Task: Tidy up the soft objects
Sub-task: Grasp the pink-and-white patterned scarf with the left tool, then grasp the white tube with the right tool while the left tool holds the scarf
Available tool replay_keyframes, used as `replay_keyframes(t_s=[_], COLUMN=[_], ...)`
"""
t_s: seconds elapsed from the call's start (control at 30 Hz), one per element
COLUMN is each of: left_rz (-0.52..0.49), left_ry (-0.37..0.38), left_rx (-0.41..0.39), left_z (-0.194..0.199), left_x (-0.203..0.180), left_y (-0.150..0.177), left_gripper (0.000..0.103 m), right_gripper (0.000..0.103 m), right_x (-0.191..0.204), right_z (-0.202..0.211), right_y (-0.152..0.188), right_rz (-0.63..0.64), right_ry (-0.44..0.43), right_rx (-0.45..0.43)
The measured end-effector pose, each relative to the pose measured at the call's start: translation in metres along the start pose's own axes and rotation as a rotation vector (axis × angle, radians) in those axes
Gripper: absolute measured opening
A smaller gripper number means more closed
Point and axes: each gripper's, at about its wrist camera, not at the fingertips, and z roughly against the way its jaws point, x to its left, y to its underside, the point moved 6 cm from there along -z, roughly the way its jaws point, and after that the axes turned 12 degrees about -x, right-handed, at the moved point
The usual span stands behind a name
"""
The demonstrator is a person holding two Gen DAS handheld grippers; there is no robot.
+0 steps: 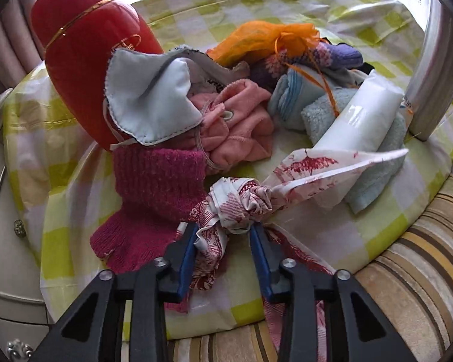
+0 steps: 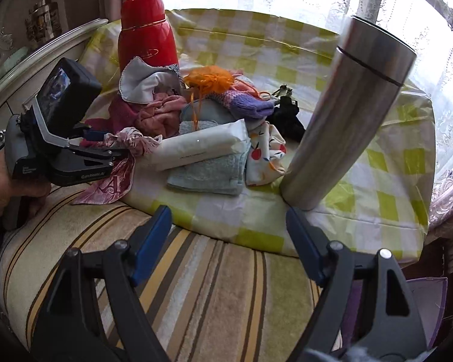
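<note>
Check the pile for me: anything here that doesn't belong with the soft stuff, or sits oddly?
Two hard flasks stand among the fabrics: a red thermos behind the pile and a steel flask at its right. The red-patterned cloth between the left gripper fingers hangs over the table edge.

Left gripper (image 1: 223, 235) pinching knotted red-print cloth (image 1: 244, 202), magenta knit glove (image 1: 154, 193) left, red flask (image 1: 84, 60) far left, white tissue pack (image 1: 359, 120) right

Left gripper (image 1: 223, 232): jaws partly closed, blue pads (image 1: 186, 253) pressing either side of a knotted bundle between the fingertips, held level. Left hand (image 2: 3, 193) wraps its handle. Right gripper (image 2: 228, 226): jaws wide apart, nothing between the fingers, tilted slightly down.
</note>
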Motion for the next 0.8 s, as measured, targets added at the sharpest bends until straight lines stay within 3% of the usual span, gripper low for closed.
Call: replay_keyframes(t_s=[0.17, 0.3, 0.43, 0.6, 0.8], left_rz=[0.038, 0.155, 0.246, 0.424, 0.494], left_ry=[0.046, 0.101, 0.106, 0.153, 0.164], left_rx=[-0.033, -0.096, -0.167, -0.256, -0.314], left_z=[0.005, 0.026, 0.052, 0.08, 0.097], left_x=[0.002, 0.015, 0.028, 0.049, 0.053], left_y=[0.001, 0.003, 0.008, 0.015, 0.016], left_gripper=[0.01, 0.009, 0.009, 0.009, 0.009], right_gripper=[0.081, 0.081, 0.081, 0.081, 0.081], right_x=[0.011, 0.012, 0.012, 0.005, 0.008], right_z=[-0.02, -0.038, -0.055, -0.073, -0.097], right_y=[-0.009, -0.014, -0.02, -0.026, -0.024], right_rz=[0.034, -0.026, -0.054, -0.213, -0.464], right_ry=[-0.003, -0.04, -0.046, -0.064, -0.134], right_rx=[0.018, 0.055, 0.077, 0.116, 0.168])
